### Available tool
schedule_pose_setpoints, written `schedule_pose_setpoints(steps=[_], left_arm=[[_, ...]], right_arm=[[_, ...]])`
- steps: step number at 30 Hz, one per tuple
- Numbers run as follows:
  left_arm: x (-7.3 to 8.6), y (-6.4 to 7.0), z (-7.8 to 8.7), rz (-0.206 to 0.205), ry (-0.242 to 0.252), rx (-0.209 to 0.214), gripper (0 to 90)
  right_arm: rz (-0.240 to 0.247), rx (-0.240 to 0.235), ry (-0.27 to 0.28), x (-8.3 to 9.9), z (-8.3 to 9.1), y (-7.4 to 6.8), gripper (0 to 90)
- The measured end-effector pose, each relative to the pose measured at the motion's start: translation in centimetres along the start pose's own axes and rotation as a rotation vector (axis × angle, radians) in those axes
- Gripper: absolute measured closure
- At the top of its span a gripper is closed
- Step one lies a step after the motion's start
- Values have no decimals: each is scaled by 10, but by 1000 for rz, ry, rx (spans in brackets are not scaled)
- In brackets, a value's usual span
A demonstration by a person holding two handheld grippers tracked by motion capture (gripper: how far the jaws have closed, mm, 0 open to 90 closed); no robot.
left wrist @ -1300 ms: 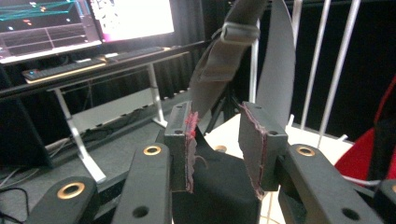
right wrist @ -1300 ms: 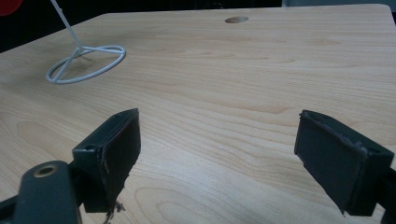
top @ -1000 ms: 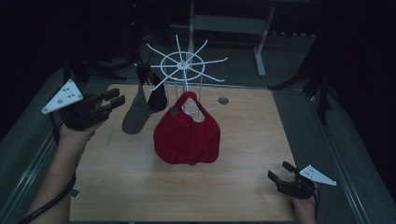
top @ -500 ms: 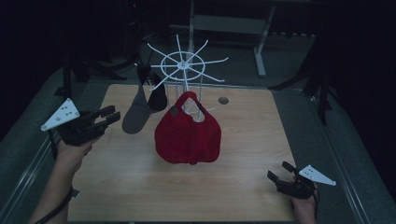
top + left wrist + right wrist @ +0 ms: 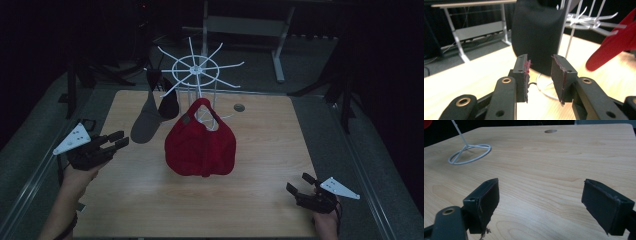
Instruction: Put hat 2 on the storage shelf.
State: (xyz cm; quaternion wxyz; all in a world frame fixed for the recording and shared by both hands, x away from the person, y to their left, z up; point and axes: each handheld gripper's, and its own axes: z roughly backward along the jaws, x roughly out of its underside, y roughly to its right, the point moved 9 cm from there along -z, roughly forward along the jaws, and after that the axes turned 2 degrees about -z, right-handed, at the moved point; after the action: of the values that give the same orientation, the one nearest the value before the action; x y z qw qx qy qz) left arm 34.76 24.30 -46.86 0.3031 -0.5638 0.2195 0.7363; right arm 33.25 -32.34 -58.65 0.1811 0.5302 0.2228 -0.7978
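Two tongs are out over the wooden surface [image 5: 150,200], one in each hand. The left tongs [image 5: 119,141] are near the left edge of the surface, and they point toward the middle. Their jaws are a little apart, with nothing between them. In the left gripper view, the left tongs [image 5: 539,75] look straight at a black bag [image 5: 537,32] — it hangs down from the white rack [image 5: 596,21] just past the jaws. A bit of red fluff sticks to the left jaw pad.

The white rack [image 5: 197,70] stands at the far side of the surface. It has thin arms that go out like wheel spokes. A red bag [image 5: 201,147] hangs from it by its handle, near the middle of the surface. The black bag [image 5: 167,102] hangs just to the left of the red one, and it does not touch the tongs.

The right tongs [image 5: 296,186] are low at the near right corner, well apart from both bags. In the right gripper view their jaws are wide apart and hold nothing — between them is bare wood. Farther off in that view is the rack's round wire foot [image 5: 470,153].
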Motion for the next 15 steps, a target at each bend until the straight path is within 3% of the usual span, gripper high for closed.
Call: schedule_pose_setpoints(steps=[9, 15], left_arm=[[46, 13, -12, 47, -67, 44, 669], [67, 22, -19, 48, -98, 50, 669]], right_arm=[[14, 7, -1, 0, 0, 0, 145], [25, 23, -16, 1, -1, -1, 158]])
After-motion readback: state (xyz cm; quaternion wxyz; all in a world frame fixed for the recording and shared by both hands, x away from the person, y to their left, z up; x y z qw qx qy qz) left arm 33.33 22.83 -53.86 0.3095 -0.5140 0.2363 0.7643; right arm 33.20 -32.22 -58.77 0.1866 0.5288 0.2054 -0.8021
